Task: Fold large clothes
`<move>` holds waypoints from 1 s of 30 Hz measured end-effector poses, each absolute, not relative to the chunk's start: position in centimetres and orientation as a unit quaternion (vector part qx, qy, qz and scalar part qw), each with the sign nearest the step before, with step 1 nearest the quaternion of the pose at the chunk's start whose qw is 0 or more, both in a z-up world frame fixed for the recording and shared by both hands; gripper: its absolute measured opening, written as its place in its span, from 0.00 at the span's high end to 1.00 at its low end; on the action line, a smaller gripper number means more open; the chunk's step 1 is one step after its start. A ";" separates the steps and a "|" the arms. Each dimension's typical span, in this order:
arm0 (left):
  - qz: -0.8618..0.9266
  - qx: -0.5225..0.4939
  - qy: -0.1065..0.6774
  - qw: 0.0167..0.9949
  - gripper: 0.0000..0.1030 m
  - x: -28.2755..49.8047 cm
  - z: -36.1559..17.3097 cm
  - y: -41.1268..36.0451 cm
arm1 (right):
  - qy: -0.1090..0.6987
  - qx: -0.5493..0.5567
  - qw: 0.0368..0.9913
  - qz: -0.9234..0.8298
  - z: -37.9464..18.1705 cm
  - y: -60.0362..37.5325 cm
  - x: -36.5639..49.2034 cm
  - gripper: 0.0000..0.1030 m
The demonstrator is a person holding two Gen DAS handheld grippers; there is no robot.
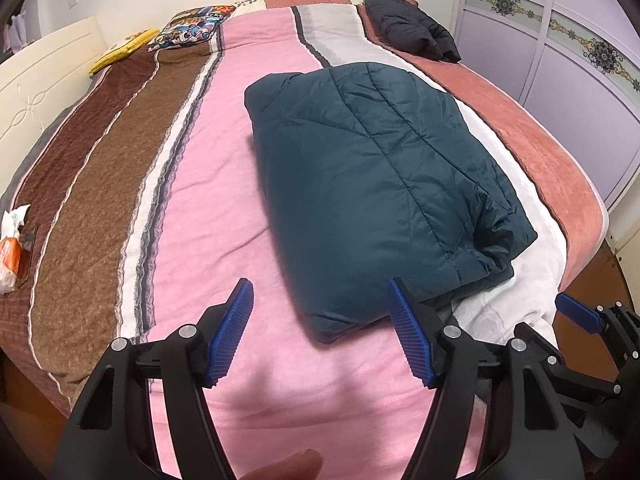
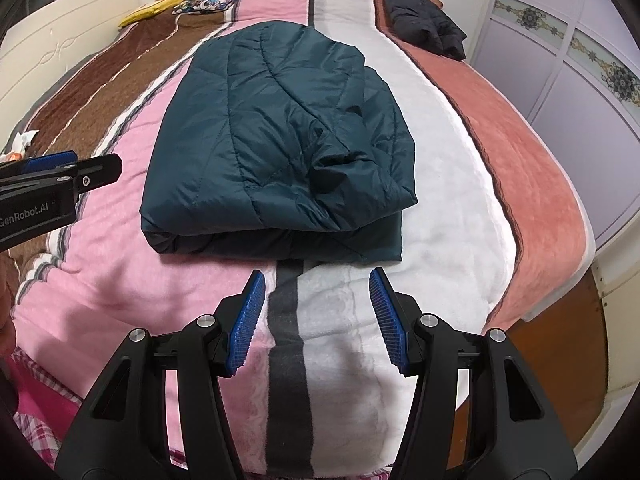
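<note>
A dark teal quilted jacket lies folded into a thick bundle on the striped bed cover; it also shows in the right wrist view, with a sleeve cuff tucked on top. My left gripper is open and empty, just short of the bundle's near left corner. My right gripper is open and empty, a little short of the bundle's near edge, over the grey stripe. The right gripper's fingertips show at the left view's right edge. The left gripper's body shows at the right view's left edge.
A black puffy jacket lies folded at the far right corner of the bed. Patterned and yellow pillows sit by the headboard. A tissue pack lies at the left edge. A lilac wardrobe stands right of the bed.
</note>
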State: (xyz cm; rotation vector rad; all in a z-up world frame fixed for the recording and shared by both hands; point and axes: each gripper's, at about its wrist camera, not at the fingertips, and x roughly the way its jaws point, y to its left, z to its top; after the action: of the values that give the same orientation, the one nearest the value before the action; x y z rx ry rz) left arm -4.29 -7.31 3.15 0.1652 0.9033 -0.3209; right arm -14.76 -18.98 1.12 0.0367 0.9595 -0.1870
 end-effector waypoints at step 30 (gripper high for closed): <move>-0.152 0.081 0.434 0.884 0.36 -4.5 3.1 -7.2 | 0.466 0.033 0.880 -0.090 0.8 -19.3 -15.0 0.47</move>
State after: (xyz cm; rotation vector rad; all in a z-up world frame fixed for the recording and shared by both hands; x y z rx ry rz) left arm -4.47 -7.23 3.07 0.1693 0.9030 -0.3158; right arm -14.96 -19.33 0.79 0.0684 0.9703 -0.1877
